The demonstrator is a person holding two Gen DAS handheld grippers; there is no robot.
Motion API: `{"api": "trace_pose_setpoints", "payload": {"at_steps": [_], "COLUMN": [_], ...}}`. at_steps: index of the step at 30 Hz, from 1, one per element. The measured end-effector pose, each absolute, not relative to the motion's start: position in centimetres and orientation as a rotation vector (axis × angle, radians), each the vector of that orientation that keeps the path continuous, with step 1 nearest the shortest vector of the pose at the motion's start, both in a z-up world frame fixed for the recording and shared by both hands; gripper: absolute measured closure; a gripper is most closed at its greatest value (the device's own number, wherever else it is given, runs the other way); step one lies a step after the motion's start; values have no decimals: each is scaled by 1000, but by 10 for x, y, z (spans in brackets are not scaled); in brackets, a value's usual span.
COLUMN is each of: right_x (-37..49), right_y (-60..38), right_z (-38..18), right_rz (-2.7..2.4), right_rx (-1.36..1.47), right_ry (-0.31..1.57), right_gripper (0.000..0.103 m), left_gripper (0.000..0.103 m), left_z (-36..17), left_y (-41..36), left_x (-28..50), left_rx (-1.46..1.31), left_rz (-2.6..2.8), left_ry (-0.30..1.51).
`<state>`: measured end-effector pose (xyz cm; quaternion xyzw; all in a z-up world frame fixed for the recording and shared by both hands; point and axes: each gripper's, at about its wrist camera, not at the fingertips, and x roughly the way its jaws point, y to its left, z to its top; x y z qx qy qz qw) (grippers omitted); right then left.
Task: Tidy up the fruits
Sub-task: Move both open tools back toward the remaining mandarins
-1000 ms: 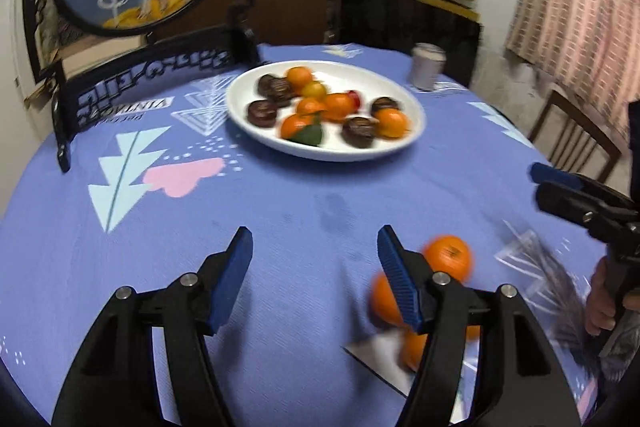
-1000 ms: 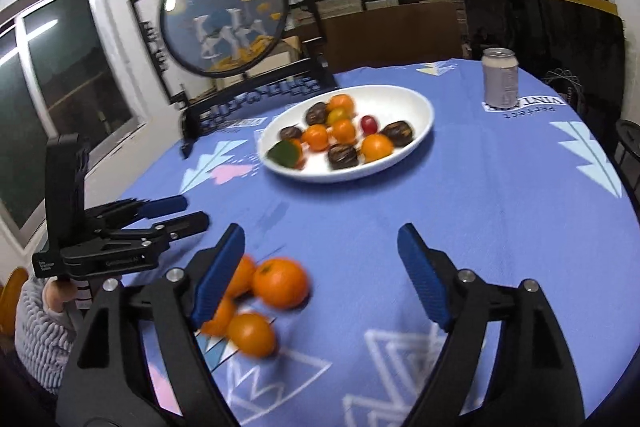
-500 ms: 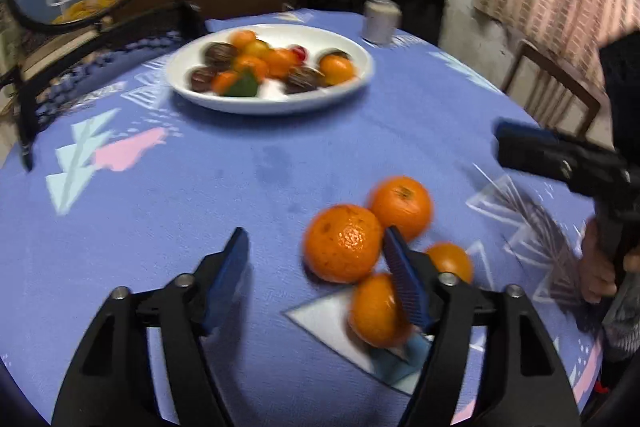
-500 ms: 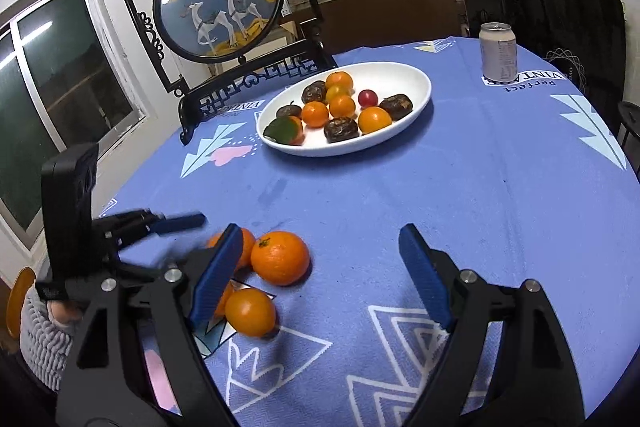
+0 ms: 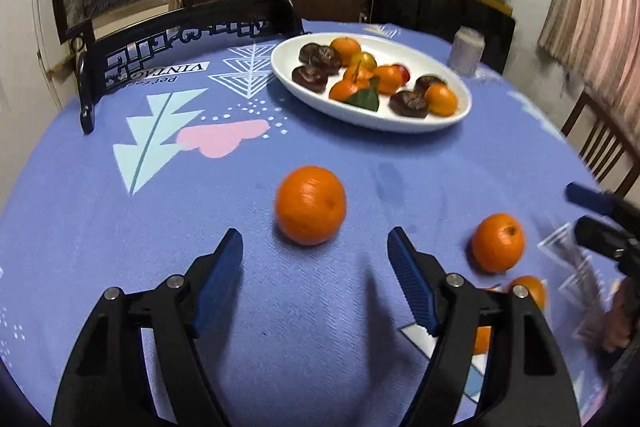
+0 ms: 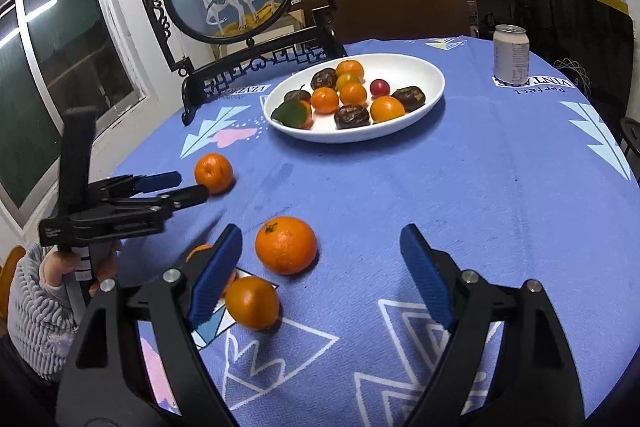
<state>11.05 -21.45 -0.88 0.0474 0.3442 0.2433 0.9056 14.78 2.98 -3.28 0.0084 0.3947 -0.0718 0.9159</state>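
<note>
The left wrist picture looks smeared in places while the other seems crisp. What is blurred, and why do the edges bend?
Left wrist view: the nearest orange and the soda can are smeared by motion blur. Right wrist view: mostly sharp, the white plate crisp. Both: fisheye lenses curve the table edge and darken the corners.

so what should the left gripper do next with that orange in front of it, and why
Probably ease the left gripper forward and down until its open jaws straddle the lone orange, then close. The orange sits on the tablecloth just beyond the fingertips, centred between them, not yet gripped, while the white plate holds the other fruit.
</note>
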Motion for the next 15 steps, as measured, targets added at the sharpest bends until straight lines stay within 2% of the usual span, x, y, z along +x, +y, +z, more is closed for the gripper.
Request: {"api": "trace_pose_setpoints", "payload": {"at_steps": [15], "right_x": [111], "right_y": [-205], "right_z": [-17], "right_rz": [504], "right_rx": [65], "right_ry": [739], "right_gripper": [20], "left_gripper": [28], "left_z": [-39], "left_y": [42], "left_x": [178], "left_rx": [21], "left_rz": [-93], "left_ry": [815]}}
